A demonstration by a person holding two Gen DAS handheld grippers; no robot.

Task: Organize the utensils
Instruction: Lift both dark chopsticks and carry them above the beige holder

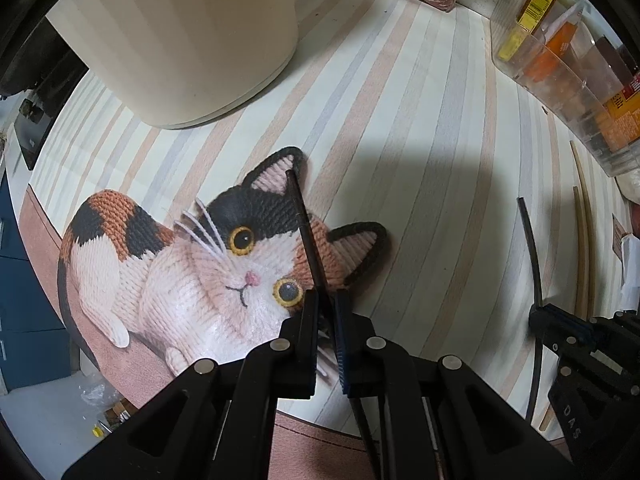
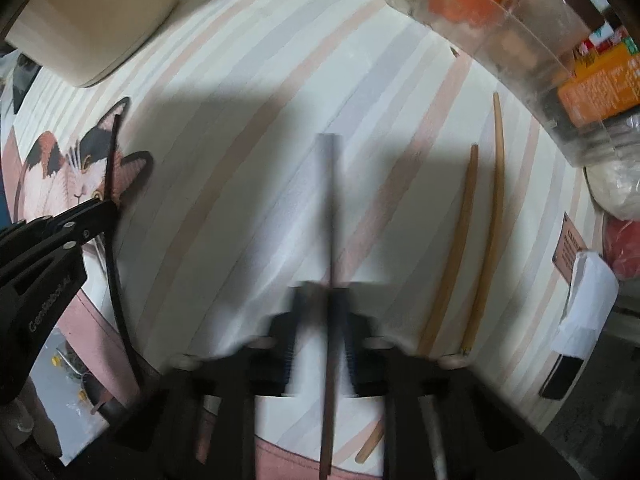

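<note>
Clamped between the closed jaws of the left gripper (image 1: 326, 320), low centre of the left view: one dark chopstick (image 1: 306, 236), slanting up across the cat print (image 1: 208, 264) on the striped mat (image 1: 400, 120). Pinched likewise in the right gripper (image 2: 330, 312), blurred, low centre of the right view: a second dark chopstick (image 2: 331, 216). Lying flat at right, side by side: two wooden chopsticks (image 2: 466, 224). Upper right, a clear bin (image 2: 520, 52); upper left, a cream container (image 1: 192, 40).

A: I read "DAS" on the right gripper (image 1: 576, 416) body.
B: I make out "Gen…" on the left gripper (image 2: 48, 316); the rest blurs. Package labels are too small.
</note>
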